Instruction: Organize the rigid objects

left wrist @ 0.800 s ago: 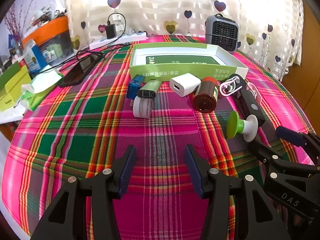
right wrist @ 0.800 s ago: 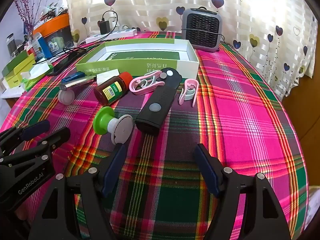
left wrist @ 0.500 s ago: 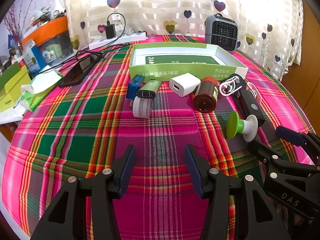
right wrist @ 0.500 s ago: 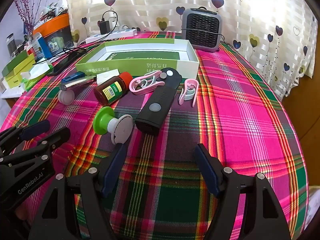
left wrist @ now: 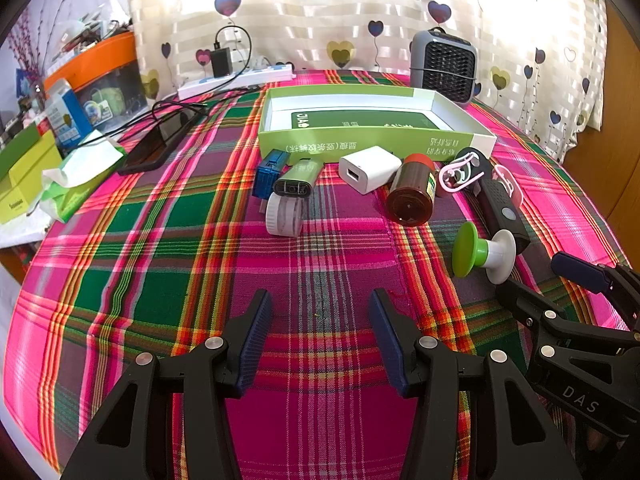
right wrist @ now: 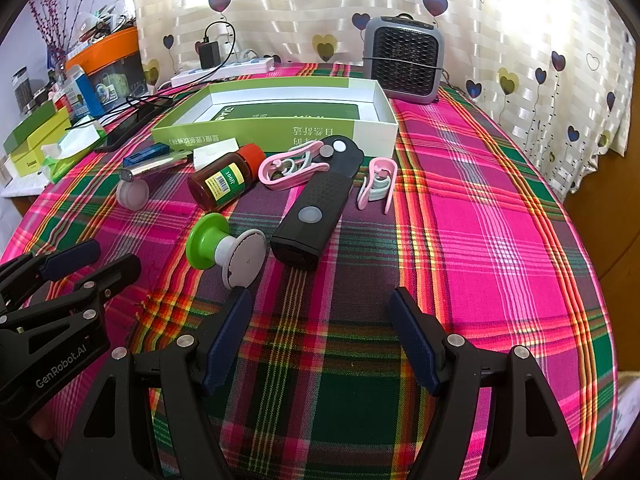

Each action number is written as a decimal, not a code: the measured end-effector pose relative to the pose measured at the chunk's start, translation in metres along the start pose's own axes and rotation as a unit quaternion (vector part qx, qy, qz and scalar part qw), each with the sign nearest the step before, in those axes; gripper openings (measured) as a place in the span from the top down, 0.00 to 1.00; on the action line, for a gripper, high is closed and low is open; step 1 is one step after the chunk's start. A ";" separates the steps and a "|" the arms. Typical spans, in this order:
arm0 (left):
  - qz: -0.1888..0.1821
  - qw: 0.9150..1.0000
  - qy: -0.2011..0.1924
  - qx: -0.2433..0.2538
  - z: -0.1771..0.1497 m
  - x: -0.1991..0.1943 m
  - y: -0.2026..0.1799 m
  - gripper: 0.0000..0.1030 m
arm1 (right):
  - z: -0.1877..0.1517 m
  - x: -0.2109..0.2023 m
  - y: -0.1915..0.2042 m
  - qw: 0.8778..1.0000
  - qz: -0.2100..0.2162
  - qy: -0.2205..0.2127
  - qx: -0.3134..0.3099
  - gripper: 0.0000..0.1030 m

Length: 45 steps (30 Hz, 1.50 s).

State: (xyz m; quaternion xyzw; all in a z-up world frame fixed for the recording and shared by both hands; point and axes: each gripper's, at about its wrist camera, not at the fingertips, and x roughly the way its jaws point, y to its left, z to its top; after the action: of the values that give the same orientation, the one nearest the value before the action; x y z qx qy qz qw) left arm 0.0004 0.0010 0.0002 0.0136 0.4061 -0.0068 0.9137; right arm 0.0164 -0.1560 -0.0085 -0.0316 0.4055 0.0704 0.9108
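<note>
Comparing with a moment ago, nothing has shifted: both grippers hover over the plaid cloth, so sorting has not started and every item is yet to go in.

Landmark: green tray box, open-topped cardboard, white inner walls, holding only a flat green card. All loose items lie just in front of its near wall.

Left to right from there: blue ribbed plastic block; olive metal-look cylinder resting on a white ridged roll; white glossy USB charger cube; brown pill bottle on its side, red cap toward the box; pink plastic clip lying on a long black dimpled remote-like device; second pink clip right of it. Nearer than these, a green-and-white spool-shaped knob, tipped over.

Left gripper: released, blue ribbed pads apart, nothing between, well short of the roll. Right gripper: released wide, empty, its left pad just beside the knob's white disc.

All hard, smooth plastics; round ones may roll.
</note>
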 end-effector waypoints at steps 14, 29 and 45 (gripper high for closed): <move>-0.054 0.998 0.007 0.017 0.004 0.002 -0.005 0.52 | 0.000 -0.002 -0.008 1.000 0.008 -0.001 -0.001 0.31; -0.175 0.982 0.006 0.066 0.016 -0.005 -0.048 0.52 | -0.001 -0.004 -0.044 0.999 -0.023 0.003 0.037 0.30; -0.177 0.982 0.034 0.052 0.030 0.019 -0.058 0.52 | 0.001 -0.003 -0.055 0.999 -0.027 0.007 0.038 0.31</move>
State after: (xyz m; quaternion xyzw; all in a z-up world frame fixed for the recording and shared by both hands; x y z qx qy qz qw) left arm 0.0337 -0.0574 0.0052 -0.0112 0.4322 -0.1893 0.8816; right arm 0.0238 -0.2109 -0.0061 -0.0086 0.4128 0.0304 0.9103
